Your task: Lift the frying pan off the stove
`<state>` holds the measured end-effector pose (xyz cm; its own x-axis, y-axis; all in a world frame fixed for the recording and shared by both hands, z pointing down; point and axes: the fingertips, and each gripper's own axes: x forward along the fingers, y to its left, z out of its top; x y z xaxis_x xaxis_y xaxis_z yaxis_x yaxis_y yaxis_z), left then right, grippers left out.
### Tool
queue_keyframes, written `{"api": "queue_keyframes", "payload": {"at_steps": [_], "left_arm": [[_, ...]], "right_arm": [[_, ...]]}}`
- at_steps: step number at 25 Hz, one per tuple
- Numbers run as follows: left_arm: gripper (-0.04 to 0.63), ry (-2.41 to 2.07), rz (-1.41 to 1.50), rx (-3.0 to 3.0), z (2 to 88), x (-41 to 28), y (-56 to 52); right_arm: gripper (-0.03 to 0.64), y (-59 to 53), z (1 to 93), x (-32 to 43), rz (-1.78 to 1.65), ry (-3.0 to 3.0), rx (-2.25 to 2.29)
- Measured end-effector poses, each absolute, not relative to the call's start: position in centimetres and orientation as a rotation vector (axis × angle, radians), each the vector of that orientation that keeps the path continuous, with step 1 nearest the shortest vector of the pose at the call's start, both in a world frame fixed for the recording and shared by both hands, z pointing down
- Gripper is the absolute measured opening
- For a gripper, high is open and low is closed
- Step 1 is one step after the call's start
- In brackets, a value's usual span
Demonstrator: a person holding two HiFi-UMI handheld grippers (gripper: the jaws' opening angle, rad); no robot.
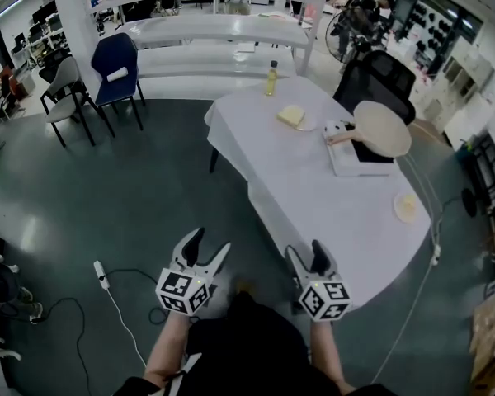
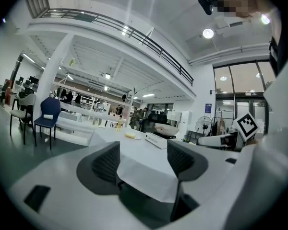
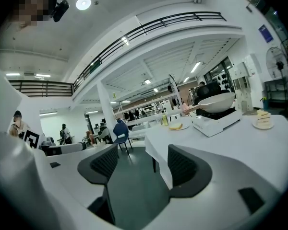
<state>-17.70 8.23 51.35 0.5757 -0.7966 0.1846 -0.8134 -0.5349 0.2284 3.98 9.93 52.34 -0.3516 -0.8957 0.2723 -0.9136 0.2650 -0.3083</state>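
A pale frying pan (image 1: 383, 127) with a light wooden handle sits on a white portable stove (image 1: 356, 157) at the far right of the white-clothed table (image 1: 313, 196). The pan (image 3: 216, 101) and stove (image 3: 217, 121) also show far off in the right gripper view, and the pan (image 2: 169, 130) small in the left gripper view. My left gripper (image 1: 208, 249) hangs open over the floor, left of the table's near corner. My right gripper (image 1: 305, 256) is open at the table's near edge. Nothing is between either pair of jaws, and both are far from the pan.
On the table stand a yellow bottle (image 1: 271, 78), a plate of yellow food (image 1: 292, 117) and a small plate (image 1: 406, 207) near the right edge. A black office chair (image 1: 376, 81) is behind the stove. A blue chair (image 1: 116, 68), a grey chair (image 1: 63, 89) and a floor cable (image 1: 115, 299) lie to the left.
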Motion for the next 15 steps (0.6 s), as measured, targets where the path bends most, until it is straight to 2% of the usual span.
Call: {"api": "queue_keyframes", "payload": {"at_steps": [15], "left_arm": [[0.291,-1.341,0.087,2.534,51.5,-15.7,-5.7]], "right_arm": [[0.305,-4.4,52.8,5.4,0.620,-2.484,1.691]]}}
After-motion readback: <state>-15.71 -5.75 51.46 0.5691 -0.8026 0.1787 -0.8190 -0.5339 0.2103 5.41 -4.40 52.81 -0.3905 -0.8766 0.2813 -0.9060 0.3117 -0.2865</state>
